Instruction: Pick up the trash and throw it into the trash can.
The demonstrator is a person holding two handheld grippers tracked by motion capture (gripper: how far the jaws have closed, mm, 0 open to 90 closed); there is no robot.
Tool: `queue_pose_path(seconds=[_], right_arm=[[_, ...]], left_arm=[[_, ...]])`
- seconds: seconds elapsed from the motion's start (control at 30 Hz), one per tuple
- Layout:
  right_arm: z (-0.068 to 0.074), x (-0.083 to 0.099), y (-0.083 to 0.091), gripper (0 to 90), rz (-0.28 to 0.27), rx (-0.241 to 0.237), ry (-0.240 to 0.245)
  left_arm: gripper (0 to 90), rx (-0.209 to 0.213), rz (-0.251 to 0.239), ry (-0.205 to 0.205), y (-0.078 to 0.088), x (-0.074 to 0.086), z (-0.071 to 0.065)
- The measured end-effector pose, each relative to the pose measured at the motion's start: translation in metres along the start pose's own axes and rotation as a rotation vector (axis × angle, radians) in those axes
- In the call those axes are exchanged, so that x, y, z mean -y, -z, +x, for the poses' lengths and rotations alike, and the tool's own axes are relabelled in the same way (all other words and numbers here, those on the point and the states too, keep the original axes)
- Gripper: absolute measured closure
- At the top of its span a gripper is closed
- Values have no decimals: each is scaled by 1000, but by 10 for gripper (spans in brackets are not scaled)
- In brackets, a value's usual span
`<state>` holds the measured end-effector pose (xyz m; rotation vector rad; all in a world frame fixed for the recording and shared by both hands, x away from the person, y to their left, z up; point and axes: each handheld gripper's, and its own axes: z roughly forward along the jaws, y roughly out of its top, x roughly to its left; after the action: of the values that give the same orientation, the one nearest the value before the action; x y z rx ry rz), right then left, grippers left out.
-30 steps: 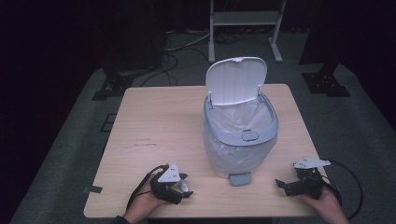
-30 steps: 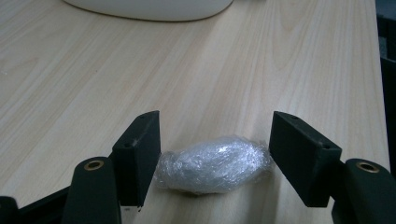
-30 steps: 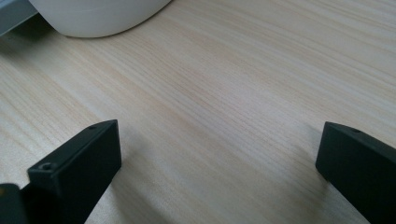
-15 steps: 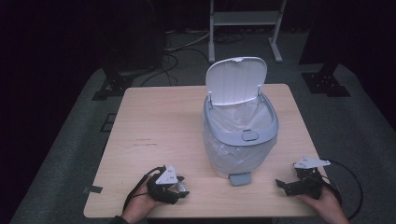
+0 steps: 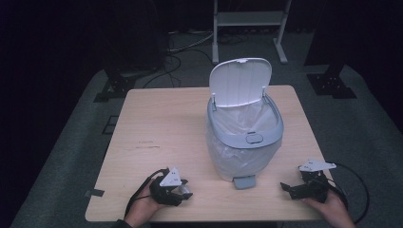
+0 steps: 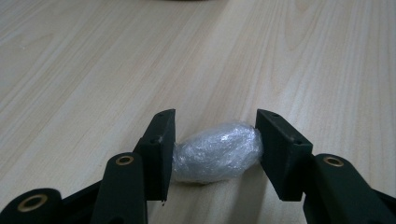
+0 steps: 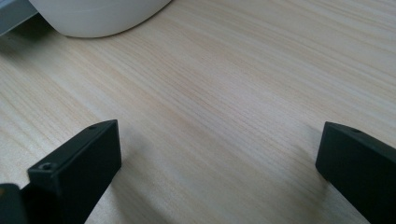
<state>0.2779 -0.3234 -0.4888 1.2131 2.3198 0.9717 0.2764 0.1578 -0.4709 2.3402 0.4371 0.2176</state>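
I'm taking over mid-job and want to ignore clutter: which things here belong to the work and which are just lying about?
In the job:
- crumpled plastic wad, touched on both sides by the left gripper, whose jaws have just been closing
- pedal bin, lid up, bag-lined
- right gripper, open, holding nothing

Lying about:
- white metal stand behind the table
- floor cables

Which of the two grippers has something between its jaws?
The left gripper: its jaws, just closing, press a crumpled plastic wad from both sides. The right gripper has only bare table between wide-open jaws.
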Motion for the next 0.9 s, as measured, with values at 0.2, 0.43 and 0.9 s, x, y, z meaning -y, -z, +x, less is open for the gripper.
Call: queue_pose_path(seconds=[0.2, 0.43, 0.9], right_arm=[[0, 0, 0, 0, 0, 0, 0], [0, 0, 0, 0, 0, 0, 0], [0, 0, 0, 0, 0, 0, 0]], left_arm=[[491, 13, -22, 28, 4, -1, 3], [489, 35, -54, 44, 9, -3, 6], [484, 59, -96, 82, 19, -8, 11]])
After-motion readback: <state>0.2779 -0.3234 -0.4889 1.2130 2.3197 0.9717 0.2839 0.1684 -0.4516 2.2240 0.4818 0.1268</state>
